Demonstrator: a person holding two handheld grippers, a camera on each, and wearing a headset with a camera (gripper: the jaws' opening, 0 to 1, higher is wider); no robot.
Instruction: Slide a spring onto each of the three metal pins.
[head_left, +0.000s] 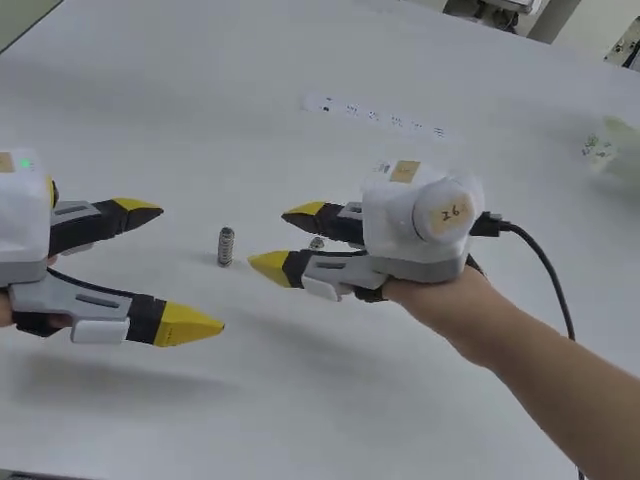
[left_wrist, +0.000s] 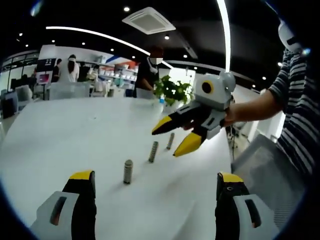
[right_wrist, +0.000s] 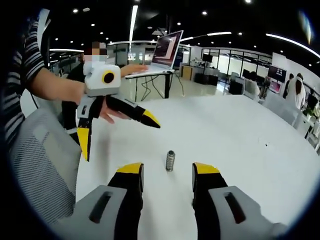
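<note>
l. gripper (head_left: 180, 266): fingers spread, empty, kept off to leave room. r. gripper (head_left: 272, 238): fingers apart, gripping nothing, one pin (head_left: 317, 243) between them; coiled pin (head_left: 226, 246) upright just beyond tips, prob. already sprung.

We are seeing three small grey pins (left_wrist: 153, 151) standing upright in a loose row on the white table (head_left: 150, 120); one is wearing a coiled spring (head_left: 226, 246).
</note>
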